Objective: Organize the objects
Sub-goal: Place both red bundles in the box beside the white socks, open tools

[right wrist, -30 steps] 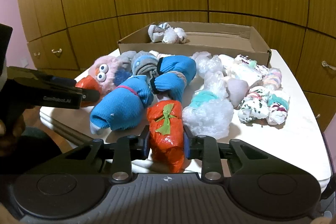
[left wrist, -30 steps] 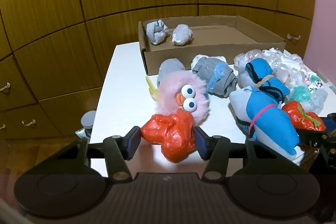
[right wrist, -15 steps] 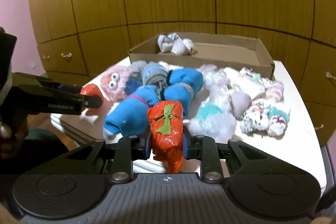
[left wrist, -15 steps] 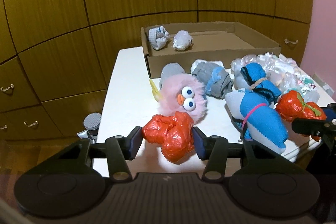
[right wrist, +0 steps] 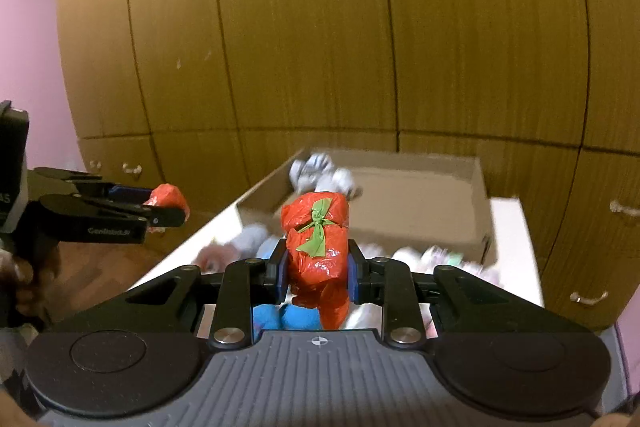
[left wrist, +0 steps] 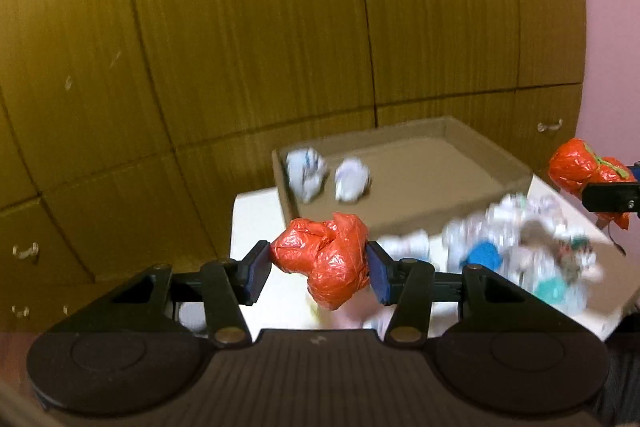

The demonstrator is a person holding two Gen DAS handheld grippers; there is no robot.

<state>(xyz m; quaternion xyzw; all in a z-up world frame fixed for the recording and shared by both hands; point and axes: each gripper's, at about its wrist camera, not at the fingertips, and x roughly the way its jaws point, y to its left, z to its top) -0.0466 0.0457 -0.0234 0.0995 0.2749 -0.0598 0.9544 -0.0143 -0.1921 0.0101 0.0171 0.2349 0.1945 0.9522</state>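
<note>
Left gripper (left wrist: 318,269) is clamping an orange bundle (left wrist: 324,259), carried in the air above the white table (left wrist: 256,211), near the cardboard box (left wrist: 420,171). Right gripper (right wrist: 318,271) is pinching the green-tied orange bundle (right wrist: 318,239), also airborne. Two pale bundles (left wrist: 328,177) are sitting in the box; the table pile is blurred, probably socks.

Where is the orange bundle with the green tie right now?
The orange bundle with the green tie is clamped in the right tool, raised above the table just short of the cardboard box.
</note>
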